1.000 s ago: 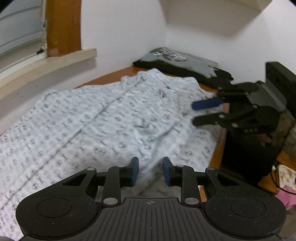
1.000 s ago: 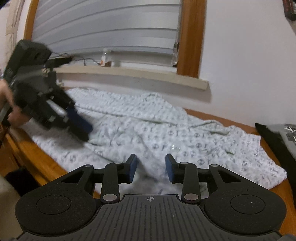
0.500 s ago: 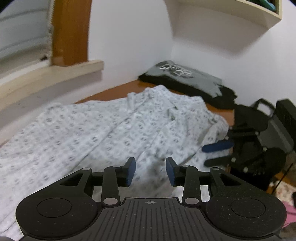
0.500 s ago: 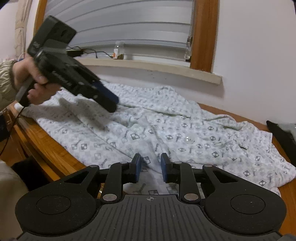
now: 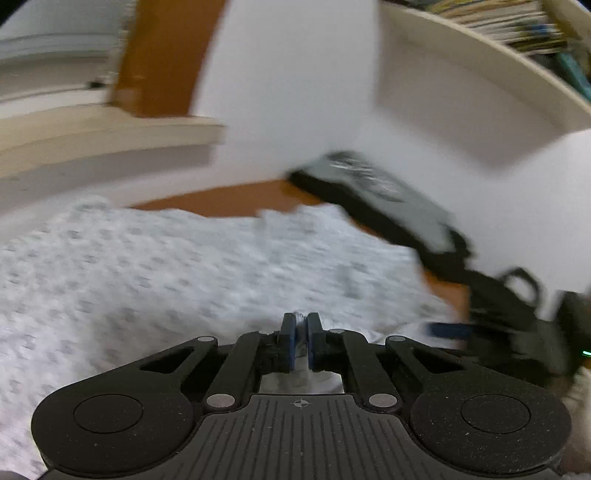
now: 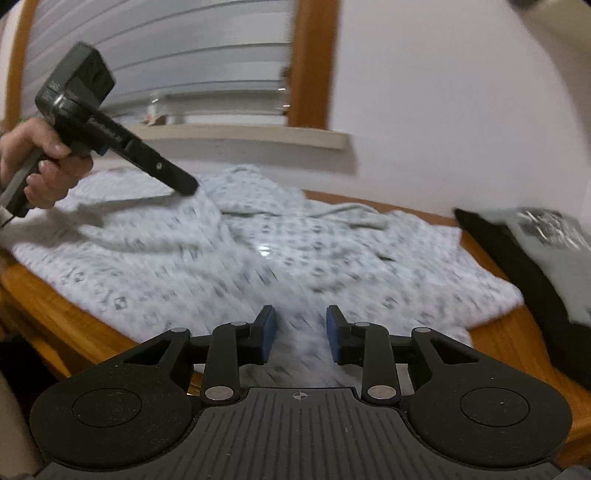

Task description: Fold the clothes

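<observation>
A pale patterned shirt (image 5: 184, 266) lies spread over a wooden table (image 5: 229, 197). My left gripper (image 5: 301, 325) has its jaws closing, and a small pinch of the shirt's fabric shows between the blue pads. The right wrist view shows the same left gripper (image 6: 184, 186) held by a hand (image 6: 44, 166), its tip down on the shirt (image 6: 295, 251) left of centre. My right gripper (image 6: 300, 332) hovers over the shirt's near edge, jaws opening, with nothing gripped between them. One of its blue fingers (image 5: 448, 329) shows at the right of the left wrist view.
A folded stack of dark and grey clothes (image 5: 373, 195) lies at the table's far right end (image 6: 535, 251). The table's front edge (image 6: 55, 314) runs along the left. A window sill (image 6: 258, 133) and a wall lie behind. A bookshelf (image 5: 517, 22) hangs above.
My left gripper went from open to pinched on the shirt fabric and moved rightward over the shirt. The right gripper's jaws narrowed, then widened again, and it shifted along the near edge.
</observation>
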`<state>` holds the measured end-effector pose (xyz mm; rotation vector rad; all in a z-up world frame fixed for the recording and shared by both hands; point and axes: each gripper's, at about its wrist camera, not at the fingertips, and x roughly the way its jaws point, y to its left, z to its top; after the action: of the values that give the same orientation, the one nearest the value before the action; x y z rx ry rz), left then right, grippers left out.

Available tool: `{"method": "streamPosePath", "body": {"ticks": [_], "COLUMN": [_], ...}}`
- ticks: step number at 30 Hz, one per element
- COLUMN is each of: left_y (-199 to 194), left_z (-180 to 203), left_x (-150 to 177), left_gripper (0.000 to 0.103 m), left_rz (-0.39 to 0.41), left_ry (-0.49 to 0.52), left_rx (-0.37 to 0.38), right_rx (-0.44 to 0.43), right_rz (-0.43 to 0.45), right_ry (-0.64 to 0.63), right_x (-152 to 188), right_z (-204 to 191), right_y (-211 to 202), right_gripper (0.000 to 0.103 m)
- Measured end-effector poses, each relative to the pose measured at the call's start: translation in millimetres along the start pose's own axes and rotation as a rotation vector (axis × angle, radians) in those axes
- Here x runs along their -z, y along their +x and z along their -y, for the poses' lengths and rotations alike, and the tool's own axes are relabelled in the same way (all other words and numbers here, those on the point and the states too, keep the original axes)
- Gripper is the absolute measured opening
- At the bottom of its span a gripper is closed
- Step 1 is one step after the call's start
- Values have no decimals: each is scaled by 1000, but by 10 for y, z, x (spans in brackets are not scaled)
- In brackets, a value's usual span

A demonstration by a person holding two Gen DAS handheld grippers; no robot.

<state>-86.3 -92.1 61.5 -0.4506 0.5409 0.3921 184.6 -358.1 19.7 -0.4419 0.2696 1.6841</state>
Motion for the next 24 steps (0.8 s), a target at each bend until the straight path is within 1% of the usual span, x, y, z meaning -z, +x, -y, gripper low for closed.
{"method": "streamPosePath", "body": {"ticks": [2,3,4,5,8,10,11,12,15,19,21,24], "left_y": [94,129,164,192,121,53,24,1,29,129,151,159], "left_z": [-67,-90,-113,-133,-117,-61,-46,-33,-22,-137,-143,-124], "left_x": [10,17,23,30,86,126,149,172,229,292,320,328], "left_gripper": [8,14,23,25,28,40,42,43,43,43,44,45], "left_rz": [-15,-24,-34,-43,-39,-28,-21,-16,-28,-42,-30,-27], "left_ry": [-24,-30,-36,-39,-10,48,85,119,156,163,186,200], "left_rx": [-62,-86,-110,-130,-114,-150,-171,-190,-215,-249,-258,-269], "right_rx": [24,35,46,47,32,29,29,30,-11,-72,-98,-114], "right_rz": [5,6,8,9,11,7,3,0,4,5,-7,-29], "right_ry": [19,28,38,46,59,44,37,29,17,-39,-67,-107], "right_x": [29,44,59,70,94,101,109,117,128,94,71,60], "right_z": [69,104,139,170,239,233,230,228,187,4,-87,-200], "right_y": [-34,-51,-68,-87,-150,-185,-206,-227,-298,-304,-263,-169], "right_gripper": [38,39,39,40,42,46,46,46,46,46,46,46]}}
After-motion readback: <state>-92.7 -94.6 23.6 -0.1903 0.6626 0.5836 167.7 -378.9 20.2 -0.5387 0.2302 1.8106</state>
